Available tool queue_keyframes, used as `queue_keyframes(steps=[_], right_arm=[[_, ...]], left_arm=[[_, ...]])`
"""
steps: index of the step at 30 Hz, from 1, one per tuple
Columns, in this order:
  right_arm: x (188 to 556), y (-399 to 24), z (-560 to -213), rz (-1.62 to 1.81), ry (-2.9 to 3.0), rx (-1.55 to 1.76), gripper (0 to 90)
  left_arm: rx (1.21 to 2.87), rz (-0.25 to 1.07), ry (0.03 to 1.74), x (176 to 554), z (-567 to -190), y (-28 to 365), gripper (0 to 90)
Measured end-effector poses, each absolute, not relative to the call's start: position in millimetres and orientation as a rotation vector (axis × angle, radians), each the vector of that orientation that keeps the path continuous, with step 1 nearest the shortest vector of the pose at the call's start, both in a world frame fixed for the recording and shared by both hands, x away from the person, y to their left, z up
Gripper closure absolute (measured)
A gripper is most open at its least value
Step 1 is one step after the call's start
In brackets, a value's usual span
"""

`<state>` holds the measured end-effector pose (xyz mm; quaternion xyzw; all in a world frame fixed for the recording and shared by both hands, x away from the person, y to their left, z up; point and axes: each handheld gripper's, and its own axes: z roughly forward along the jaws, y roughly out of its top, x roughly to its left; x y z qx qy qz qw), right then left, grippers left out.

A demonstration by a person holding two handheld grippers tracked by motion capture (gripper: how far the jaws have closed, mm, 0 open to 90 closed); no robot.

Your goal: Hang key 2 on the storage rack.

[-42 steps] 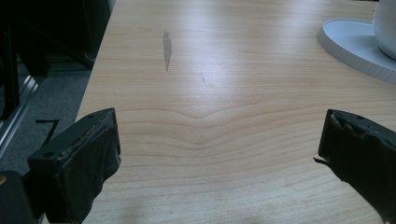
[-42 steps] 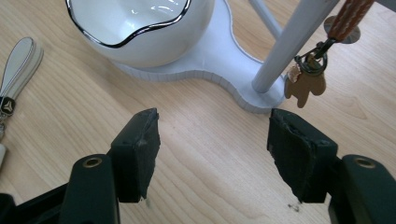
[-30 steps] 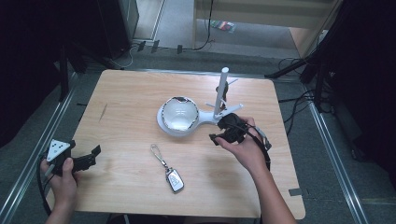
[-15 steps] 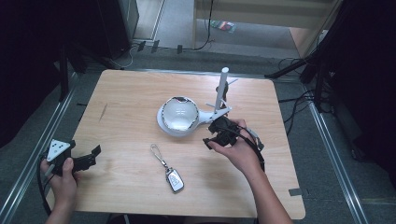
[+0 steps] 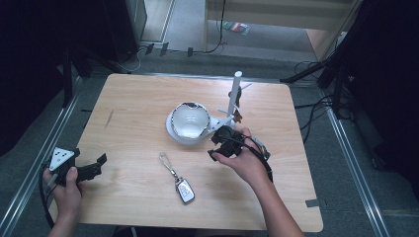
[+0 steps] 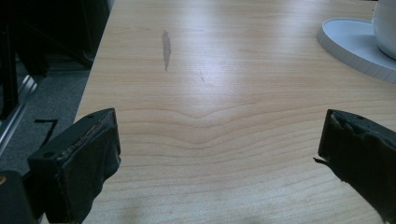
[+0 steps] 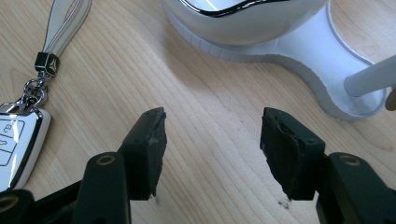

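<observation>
A white-and-silver key fob [image 5: 184,190] lies near the table's front, its pale strap [image 5: 168,165] trailing toward the back left. A glossy white bowl [image 5: 188,120] sits on a white base with an upright post [image 5: 234,94]. My right gripper [image 5: 213,147] hovers just right of the bowl's base, pointing left toward the fob. In the right gripper view its jaws [image 7: 212,123] are open over bare wood and have just been closing, with nothing between them; the fob [image 7: 14,140] lies to their left. My left gripper [image 5: 99,166] rests open at the left edge.
The wooden table [image 5: 133,113] has a dark smear [image 6: 166,44] at its left. In the left gripper view the white base [image 6: 355,42] shows at the top right beyond the wide-open jaws [image 6: 219,135]. Dark floor, metal rails and cables surround the table.
My right hand has moved left and a little nearer to the front, from beside the post to beside the bowl's base. Its jaws have narrowed slightly. The left hand has stayed put.
</observation>
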<state>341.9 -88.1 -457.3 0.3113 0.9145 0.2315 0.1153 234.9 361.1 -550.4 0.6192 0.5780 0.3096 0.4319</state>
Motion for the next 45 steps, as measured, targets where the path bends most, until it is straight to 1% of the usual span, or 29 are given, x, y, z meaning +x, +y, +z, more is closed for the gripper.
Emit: queue_keyframes(steps=[8,38,45], right_arm=[[340.2,-76.8,-460.1,0.663,2.710,0.885,42.9],[330.2,-29.5,-472.8,0.603,2.786,0.749,42.9],[326.4,-17.8,-476.8,0.614,2.805,0.761,43.5]], left_arm=[[1.546,0.770,1.442,234.9,-550.4,361.1,0.0],[1.547,0.767,1.443,235.1,-550.3,361.2,0.0],[1.545,0.766,1.444,235.2,-550.4,361.1,0.0]])
